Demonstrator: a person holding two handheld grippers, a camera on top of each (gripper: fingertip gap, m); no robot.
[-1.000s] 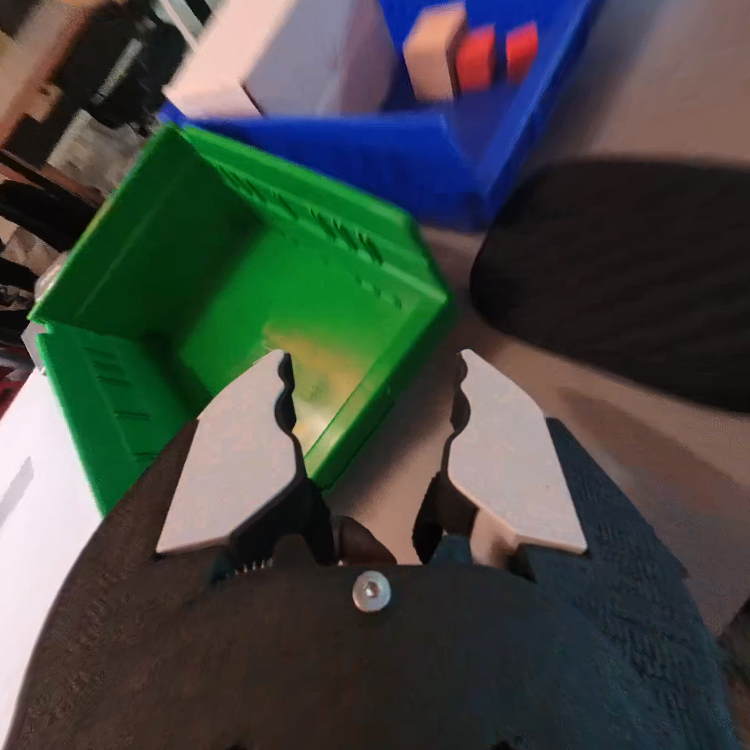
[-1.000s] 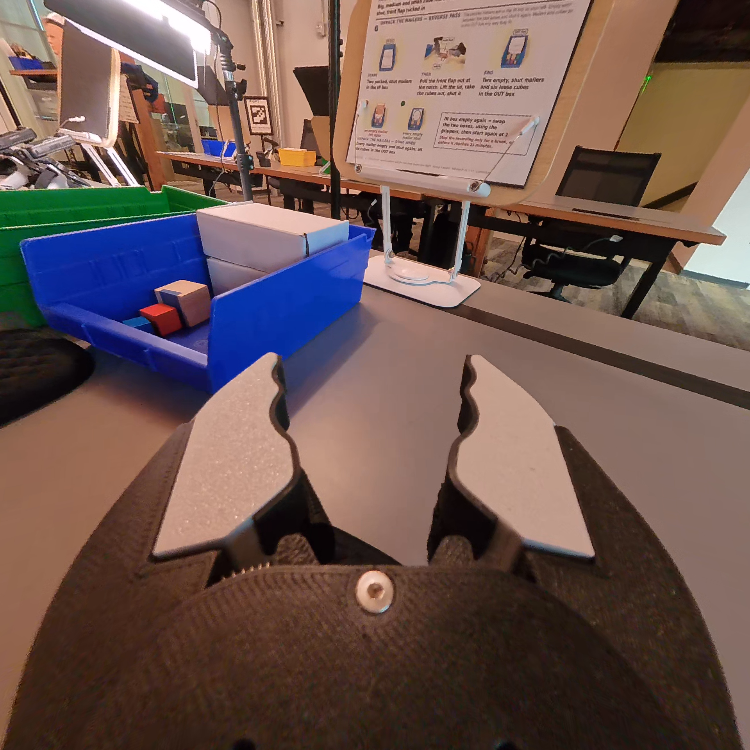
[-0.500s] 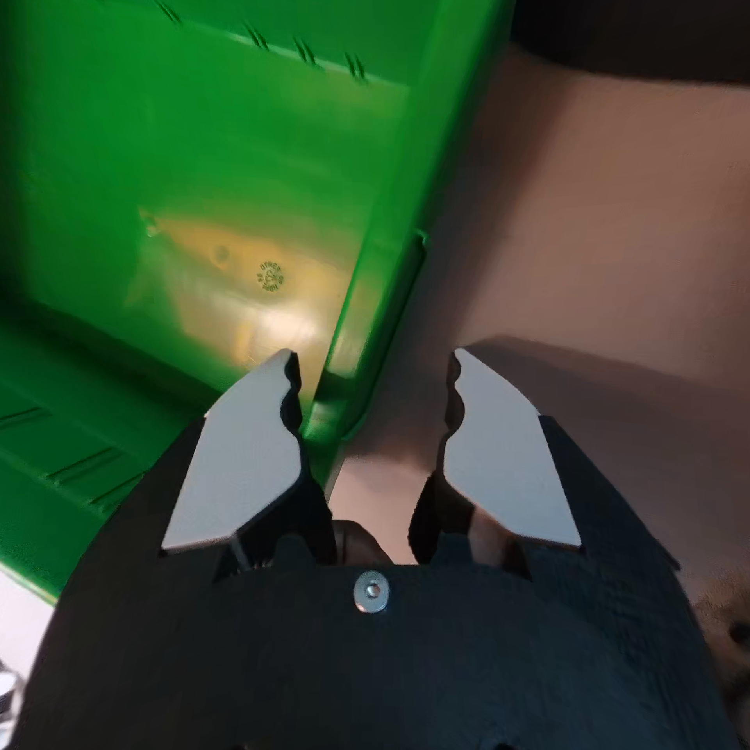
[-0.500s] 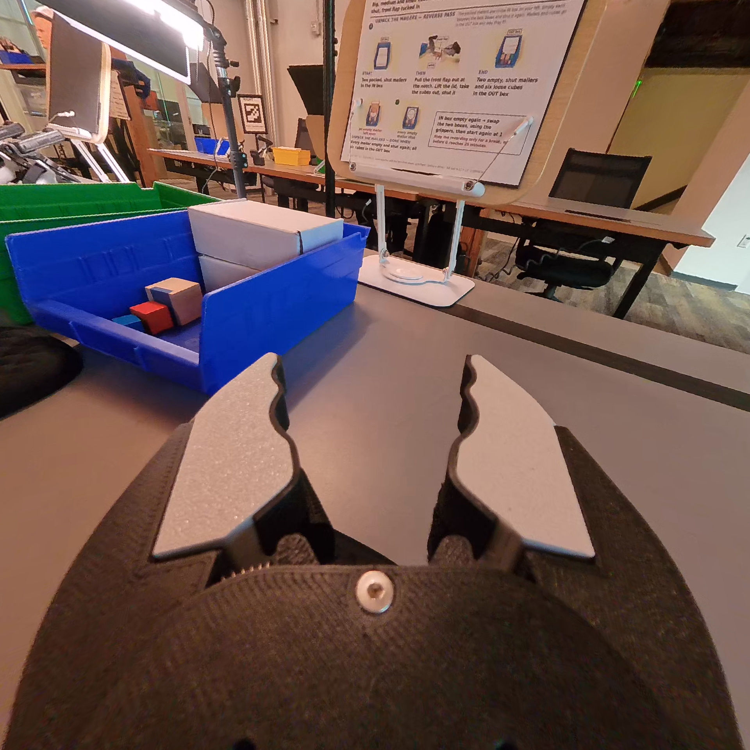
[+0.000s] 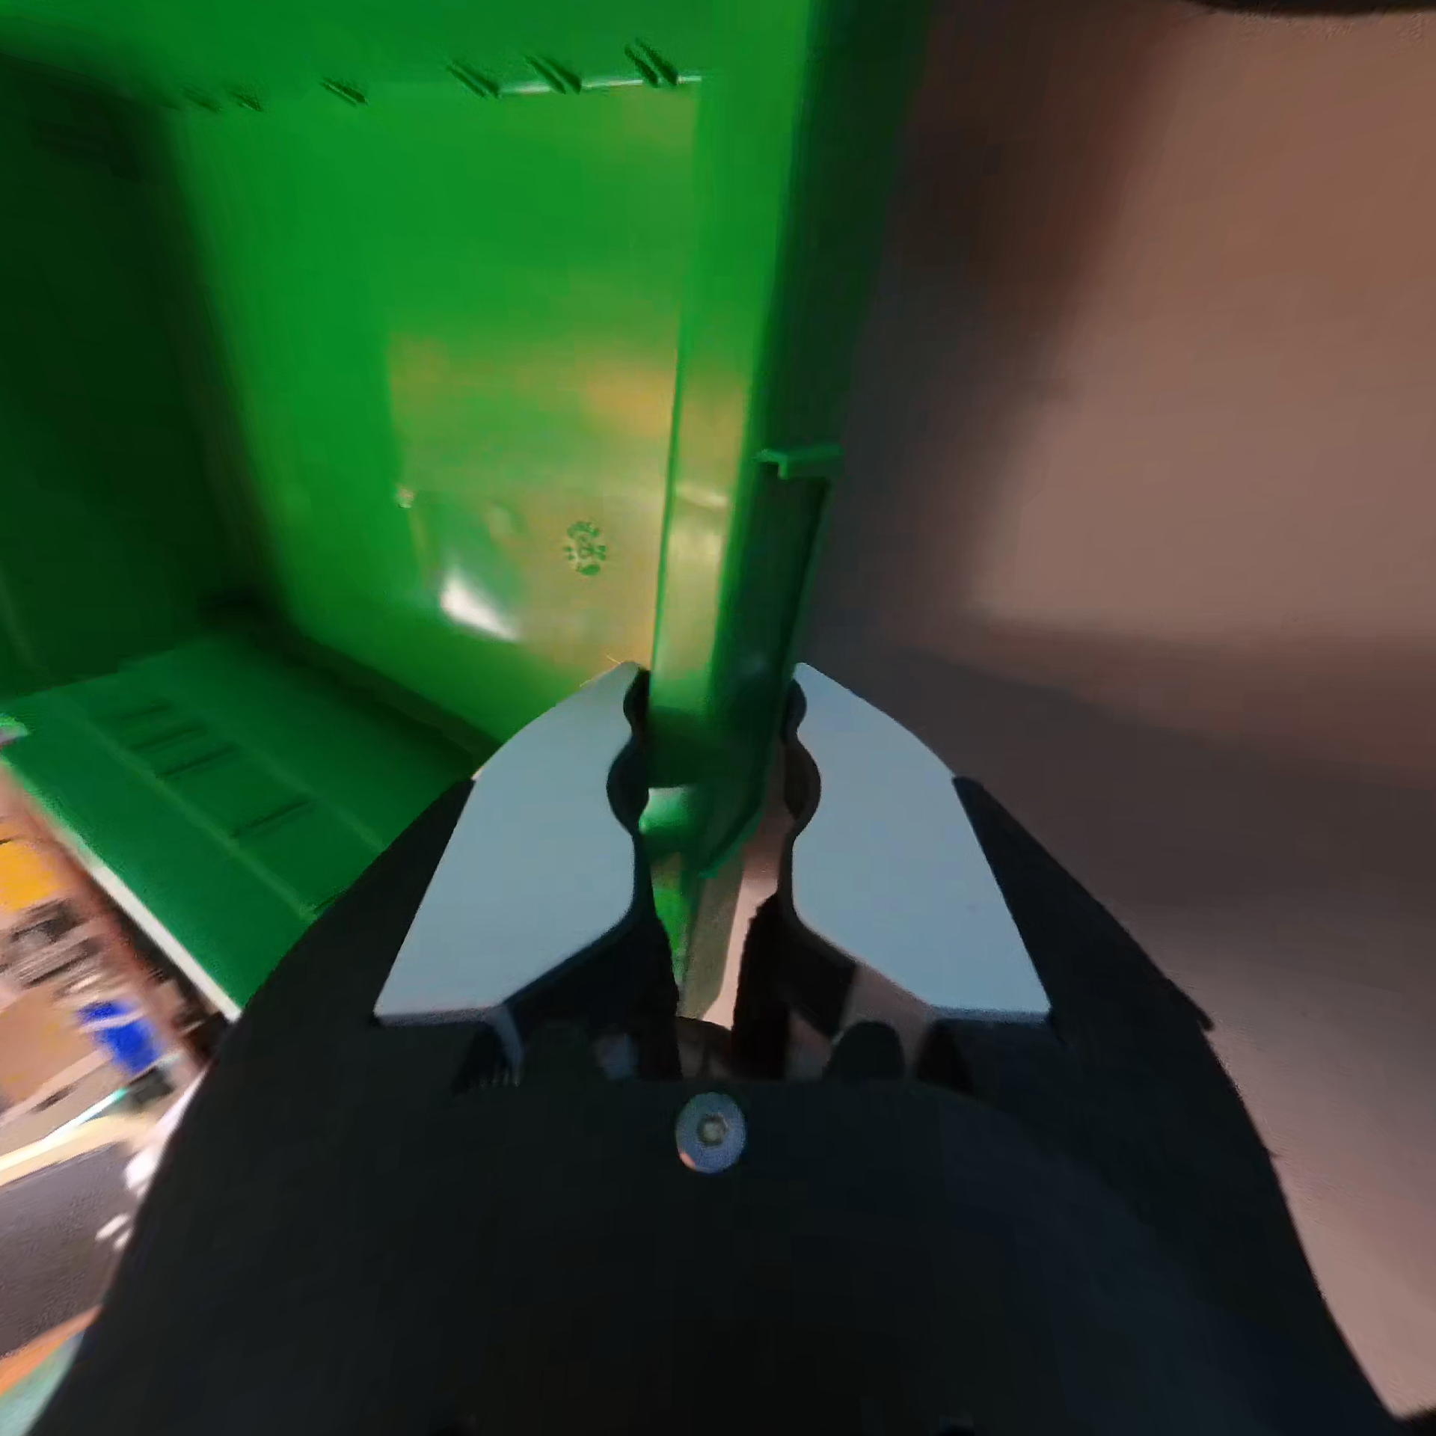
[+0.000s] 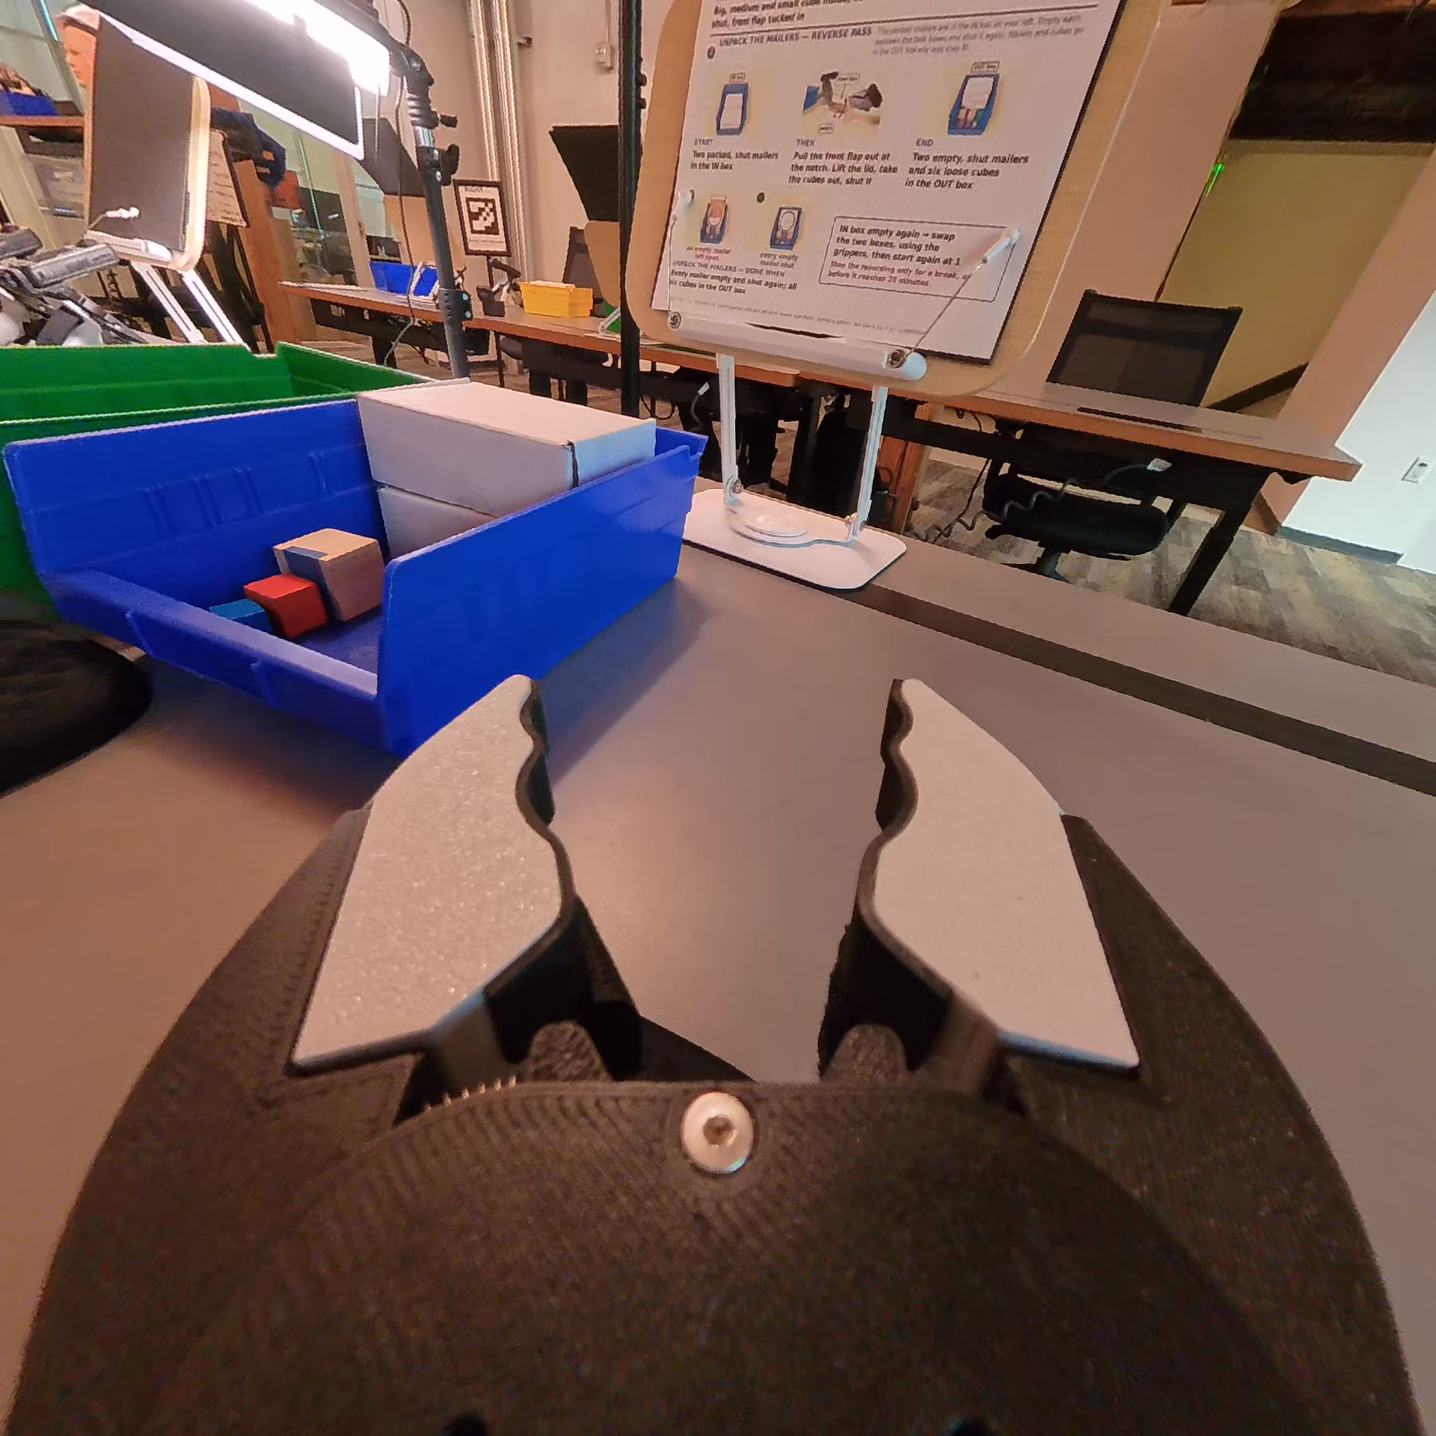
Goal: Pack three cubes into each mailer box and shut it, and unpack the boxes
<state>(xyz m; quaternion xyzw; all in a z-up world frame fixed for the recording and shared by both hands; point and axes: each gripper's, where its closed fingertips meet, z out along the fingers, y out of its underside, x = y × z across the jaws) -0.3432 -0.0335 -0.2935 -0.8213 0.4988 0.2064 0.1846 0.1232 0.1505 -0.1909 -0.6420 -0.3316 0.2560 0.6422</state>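
My left gripper is shut on the side wall of an empty green bin, one finger inside and one outside. The green bin also shows at the far left of the right wrist view. My right gripper is open and empty, low over the grey table. A blue bin stands ahead to its left. In it two shut white mailer boxes are stacked at the back, and a big wooden cube, a red cube and a small blue cube lie in front.
A black round pad lies on the table left of the blue bin. An instruction board on a white stand stands behind the blue bin at the table's far side. Desks and chairs fill the room beyond. There is about 50 cm between the tips of the two grippers. The red cube lies around 20 cm away from my left fingertips.
My left gripper moved down onto the green bin's side wall and closed on it. The right gripper stayed open and nearly still.
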